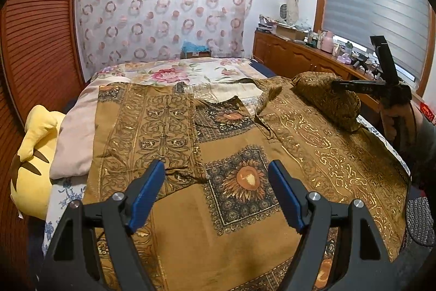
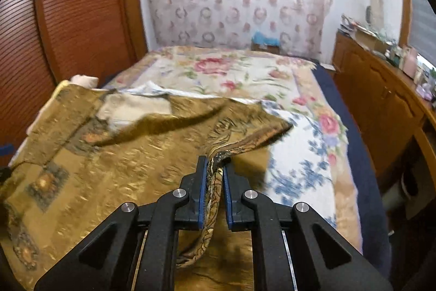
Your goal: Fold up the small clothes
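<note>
Both tongs work a gold-brown patterned shirt (image 1: 245,154) spread on the floral bedspread (image 2: 299,154). Left gripper (image 1: 216,179) hovers with jaws wide apart, the shirt's sunflower panel directly below and between its blue pads. Right gripper (image 2: 214,176) is clamped on the shirt's folded edge, lifting the cloth, which trails ahead and leftward.

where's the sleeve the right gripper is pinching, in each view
Left wrist view: the sleeve is bunched at right of centre, lifted off the shirt, with the right gripper on it.
Right wrist view: the sleeve is at lower centre, clamped in the right gripper.
Shared landmark: the blue-topped box at the far end of the bed.
</note>
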Demonstrator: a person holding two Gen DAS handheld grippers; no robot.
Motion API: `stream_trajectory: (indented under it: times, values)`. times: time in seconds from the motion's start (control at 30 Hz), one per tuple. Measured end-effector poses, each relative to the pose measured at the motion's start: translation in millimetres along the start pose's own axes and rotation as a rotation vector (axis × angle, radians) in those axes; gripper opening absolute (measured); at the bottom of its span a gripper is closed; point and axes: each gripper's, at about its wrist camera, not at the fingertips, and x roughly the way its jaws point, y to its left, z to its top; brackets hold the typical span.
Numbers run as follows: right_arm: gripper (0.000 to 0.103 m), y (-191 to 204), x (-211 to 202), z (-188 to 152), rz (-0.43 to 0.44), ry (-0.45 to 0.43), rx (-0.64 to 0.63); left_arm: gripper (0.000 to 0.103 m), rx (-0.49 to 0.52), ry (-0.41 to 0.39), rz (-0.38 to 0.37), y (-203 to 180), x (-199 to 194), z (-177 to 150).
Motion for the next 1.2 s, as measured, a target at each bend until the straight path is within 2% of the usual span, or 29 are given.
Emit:
stream_trajectory:
  times: [0.17, 0.23, 0.4, 0.47, 0.67, 0.87, 1.0, 1.07, 1.2]
  values:
    - [0.009, 29.7, 0.5, -1.8, 0.086, 0.008, -0.038, 0.079, -0.011, -0.001, 0.003, 5.1, -1.7, 0.3]
    - [0.017, 39.7, 0.2, -3.7, 0.114, 0.014, -0.058, 0.079, -0.014, -0.001, 0.005, 6.3, -2.0, 0.9]
    - [0.033, 47.6, 0.2, -6.3, 0.107, 0.028, -0.08, 0.079, -0.017, -0.006, 0.006, 9.7, -4.8, 2.3]
    - [0.037, 42.3, 1.7, -7.5, 0.061, 0.033, -0.081, 0.079, -0.006, -0.008, 0.015, 12.3, -4.2, 6.6]
    - [0.04, 14.5, 20.8, -11.3, 0.006, 0.092, -0.056, 0.079, 0.013, -0.019, 0.043, 32.0, 1.2, 29.3]
    - [0.04, -3.3, 54.4, -16.8, -0.011, 0.172, -0.062, 0.079, 0.031, 0.014, 0.087, 60.3, 24.0, 46.7]
    - [0.04, -6.7, 66.9, -17.7, -0.002, 0.183, -0.071, 0.078, 0.013, 0.031, 0.107, 81.2, 39.6, 56.6]
    - [0.04, -9.0, 73.2, -19.2, -0.025, 0.193, -0.061, 0.077, -0.003, 0.036, 0.112, 90.8, 46.8, 60.9]
    - [0.04, -10.8, 74.5, -18.6, -0.012, 0.174, -0.053, 0.075, -0.034, 0.054, 0.134, 110.0, 60.8, 70.2]
